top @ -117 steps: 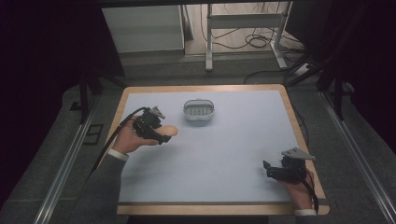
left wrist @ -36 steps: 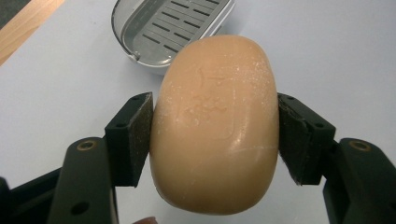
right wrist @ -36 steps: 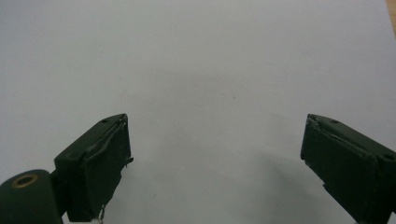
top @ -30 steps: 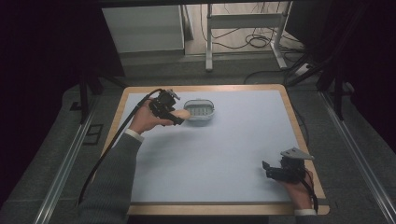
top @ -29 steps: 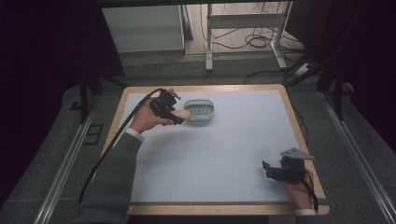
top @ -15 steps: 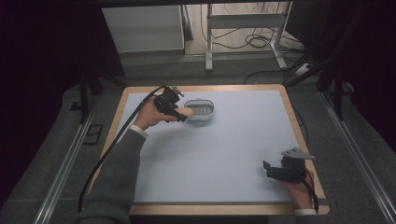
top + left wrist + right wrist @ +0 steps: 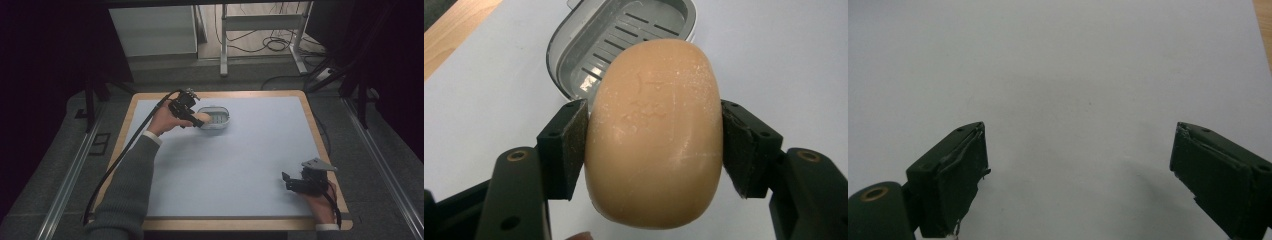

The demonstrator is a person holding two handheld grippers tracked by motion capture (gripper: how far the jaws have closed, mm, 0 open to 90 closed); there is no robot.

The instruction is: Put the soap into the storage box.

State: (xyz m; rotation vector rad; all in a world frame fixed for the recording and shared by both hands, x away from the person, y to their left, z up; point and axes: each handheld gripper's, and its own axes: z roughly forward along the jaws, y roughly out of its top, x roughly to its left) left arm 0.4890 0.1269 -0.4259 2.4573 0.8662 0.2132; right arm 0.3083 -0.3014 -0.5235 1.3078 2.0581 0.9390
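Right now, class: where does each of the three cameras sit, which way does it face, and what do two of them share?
High view: above the near edge, facing forward and down on the table; both forearms and tongs show.
Left gripper view: on the left tongs, facing down at soap and dish.
Right gripper view: on the right tongs, facing bare table.
Shared: high and left show soap and dish.

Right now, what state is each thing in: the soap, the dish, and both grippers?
Soap bar: clamped by its sides, held in the air at the dish's near rim, not yet inside.
Soap dish: open, slotted floor bare, flat on the table.
Left gripper: shut on the soap bar.
Right gripper: jaws wide apart, nothing between them, low over the table's near right corner.
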